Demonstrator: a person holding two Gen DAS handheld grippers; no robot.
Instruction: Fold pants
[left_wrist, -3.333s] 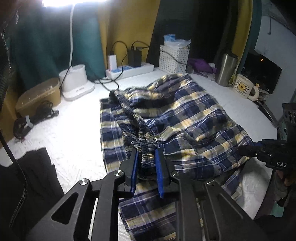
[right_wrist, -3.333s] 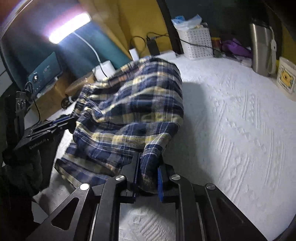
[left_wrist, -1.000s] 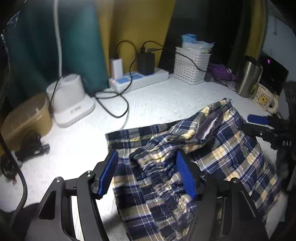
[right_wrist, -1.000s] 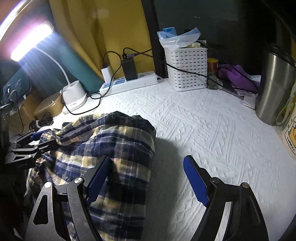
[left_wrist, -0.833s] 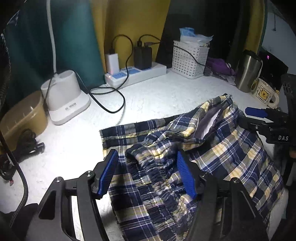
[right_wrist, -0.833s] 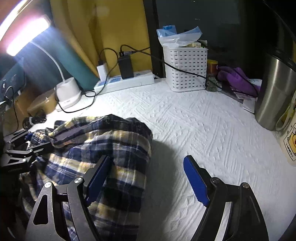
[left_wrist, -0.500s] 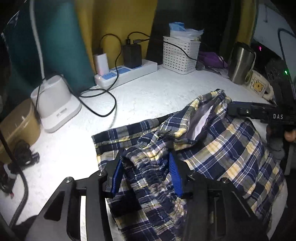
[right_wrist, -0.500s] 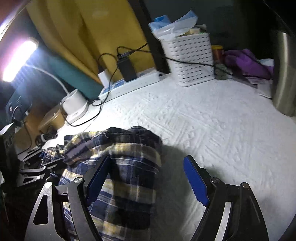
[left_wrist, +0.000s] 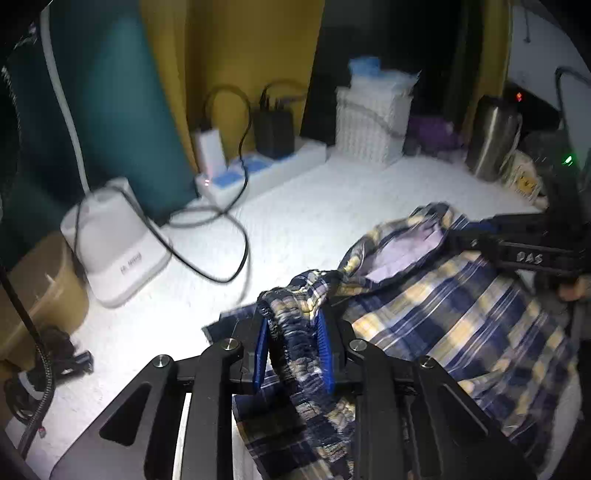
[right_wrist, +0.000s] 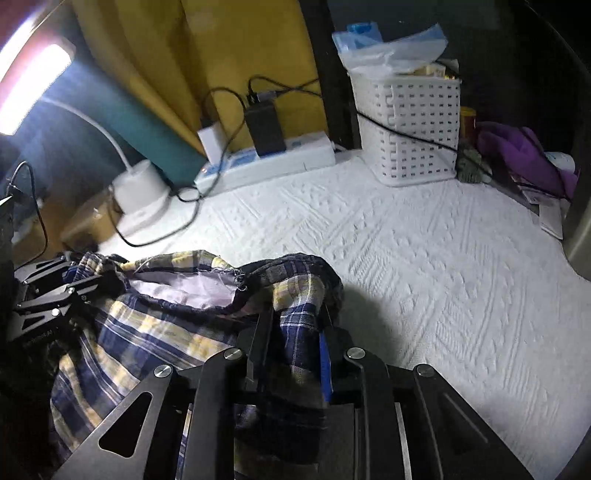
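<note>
**Plaid pants re-gripped at both ends**

Both tools were spread a second ago and their jaws have just been closing. Left tool now clamps the bunched elastic waistband; right tool pinches a plaid fold. Pants lie crumpled on the white desk, a pocket lining showing. Likely ready to lift for the next fold.

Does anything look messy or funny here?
Yes: the blue and yellow plaid pants lie bunched in a heap on the white textured cloth, with a pale lining showing, not folded flat.
</note>
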